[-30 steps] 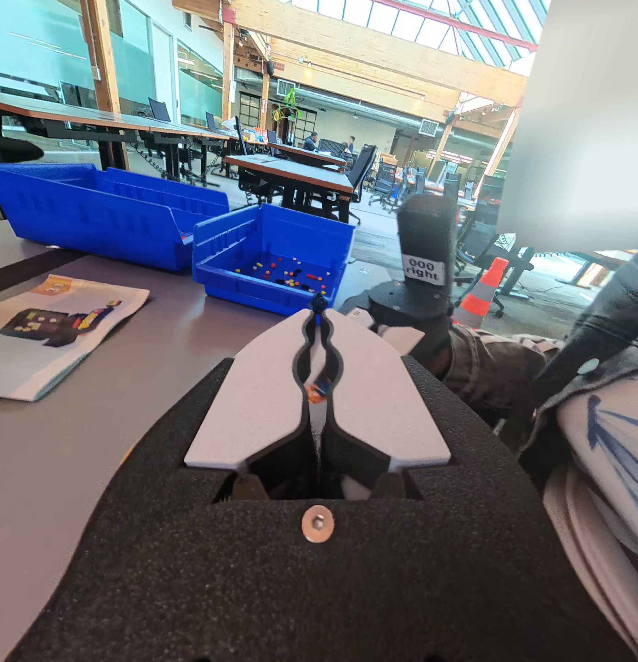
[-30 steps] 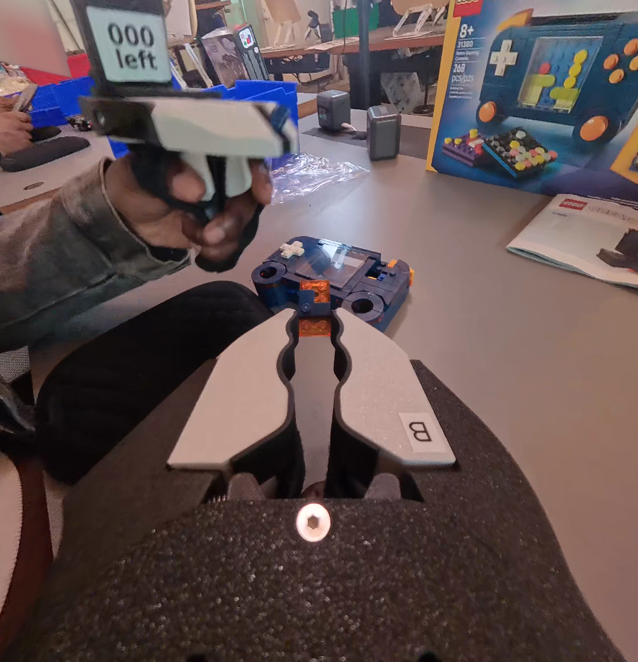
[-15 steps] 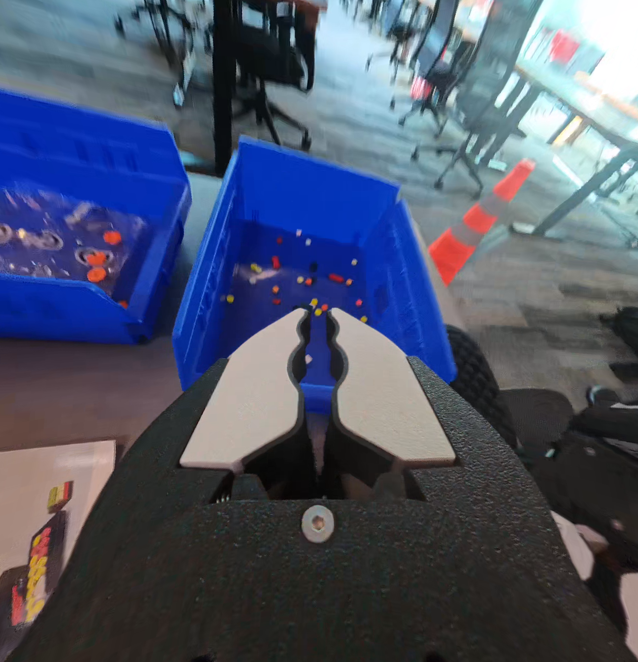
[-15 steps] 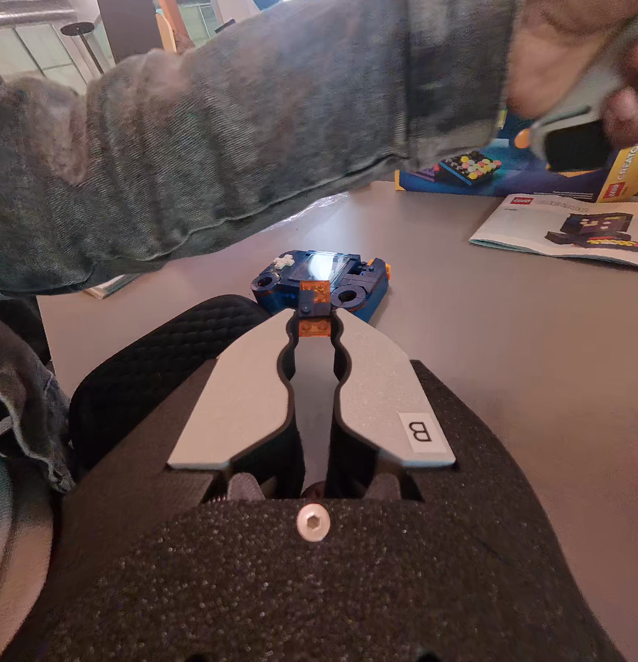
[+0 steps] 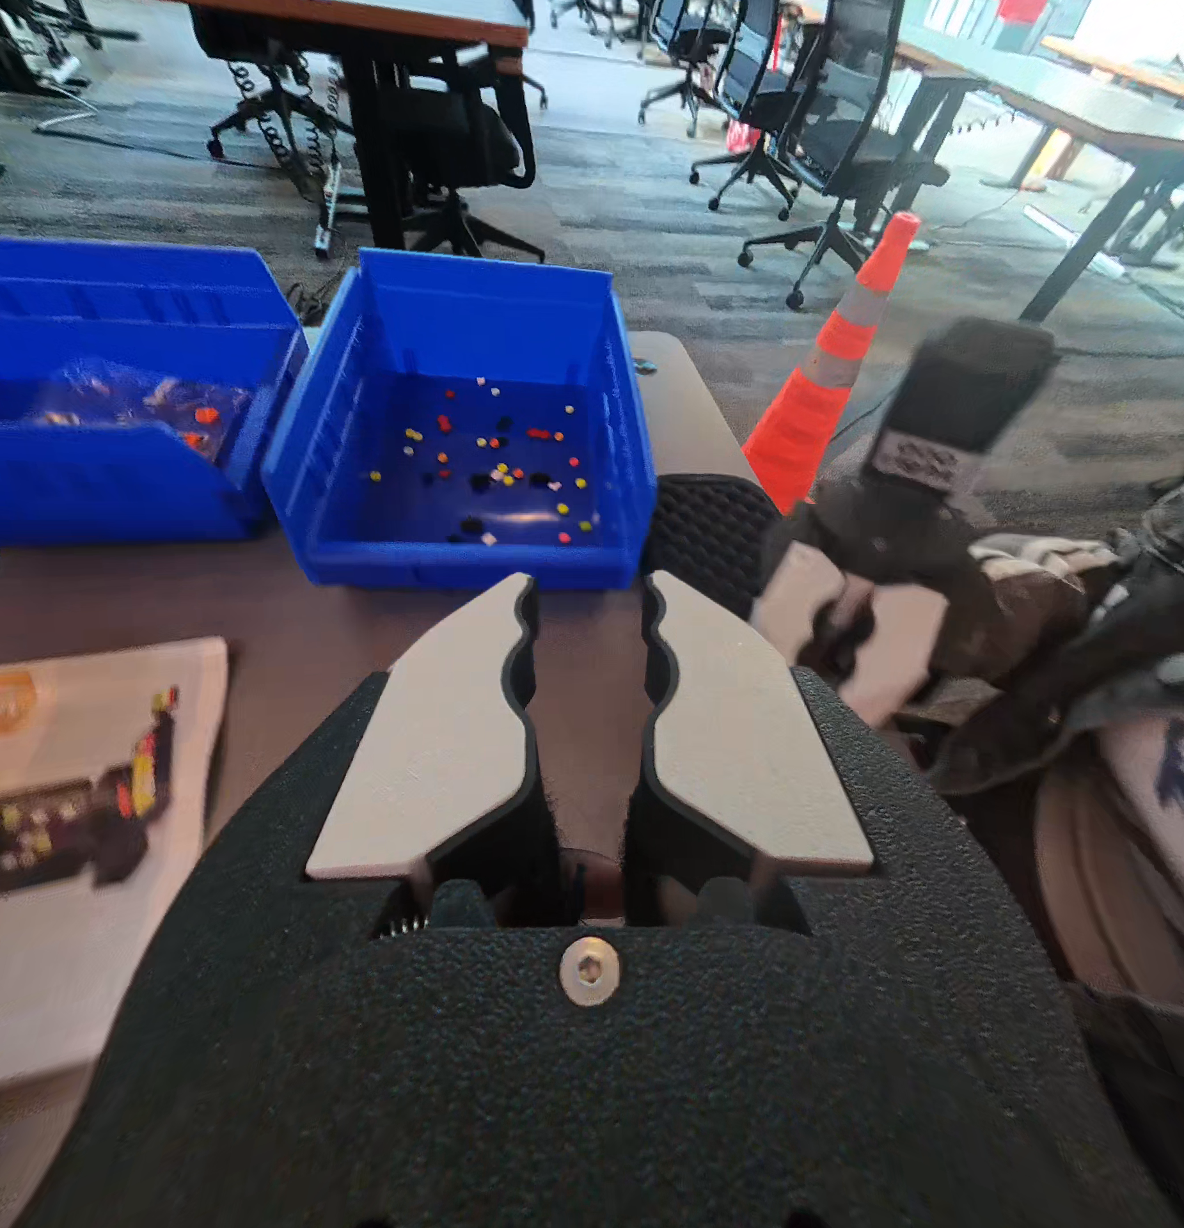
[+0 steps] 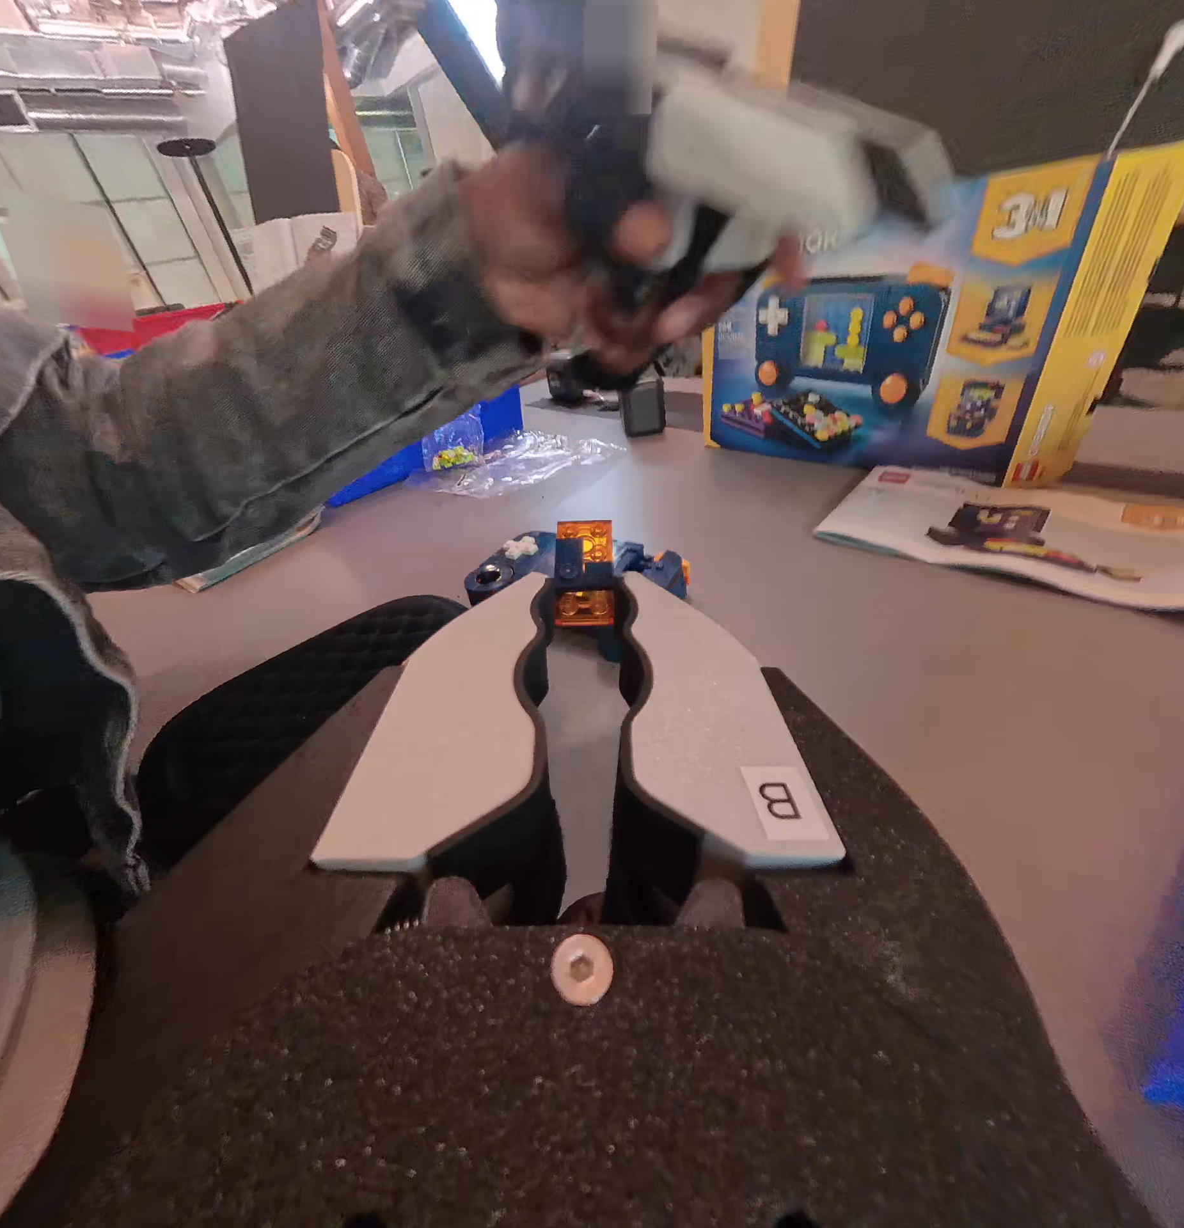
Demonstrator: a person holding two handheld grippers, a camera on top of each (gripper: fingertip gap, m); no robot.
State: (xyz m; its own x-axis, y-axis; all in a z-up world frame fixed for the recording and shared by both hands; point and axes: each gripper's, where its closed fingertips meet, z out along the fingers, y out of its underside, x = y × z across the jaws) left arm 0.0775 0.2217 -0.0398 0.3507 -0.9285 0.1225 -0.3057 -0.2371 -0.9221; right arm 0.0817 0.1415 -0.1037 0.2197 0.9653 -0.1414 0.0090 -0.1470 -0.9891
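Grey tabletop [image 5: 296,611] lying under both tools; left gripper [image 5: 589,591] hovering with jaws spread wide, holding nothing, its tips just short of the near wall of a small blue bin [image 5: 463,565]; bin sitting on the table, its floor scattered with tiny studs [image 5: 502,472] in red, yellow, black and white; a larger blue bin [image 5: 110,492] standing just beside it to the left, holding clear bags of parts; an instruction booklet [image 5: 77,830] lying to the left of the gripper body; an orange traffic cone [image 5: 821,405] standing on the floor beyond the table edge; right gripper showing blurred at the right of the left wrist view [image 5: 841,638], gripped by a hand.

Right gripper [image 6: 584,585] pinching, jaws nearly closed, on a small brick piece [image 6: 584,565] made of clear orange and dark blue parts, the piece sticking out past the tips; behind it, a dark blue brick-built model [image 6: 502,571] resting on the table, with a white cross-shaped part on top; whether the held piece is touching the model, not possible to tell; a sleeved arm [image 6: 243,412] reaching across the upper left, its hand blurred around the other gripper [image 6: 742,199]; a crumpled clear plastic bag [image 6: 509,458] lying farther back; a colourful toy box [image 6: 908,359] standing at the right rear, with an open booklet [image 6: 1014,531] lying in front of it.
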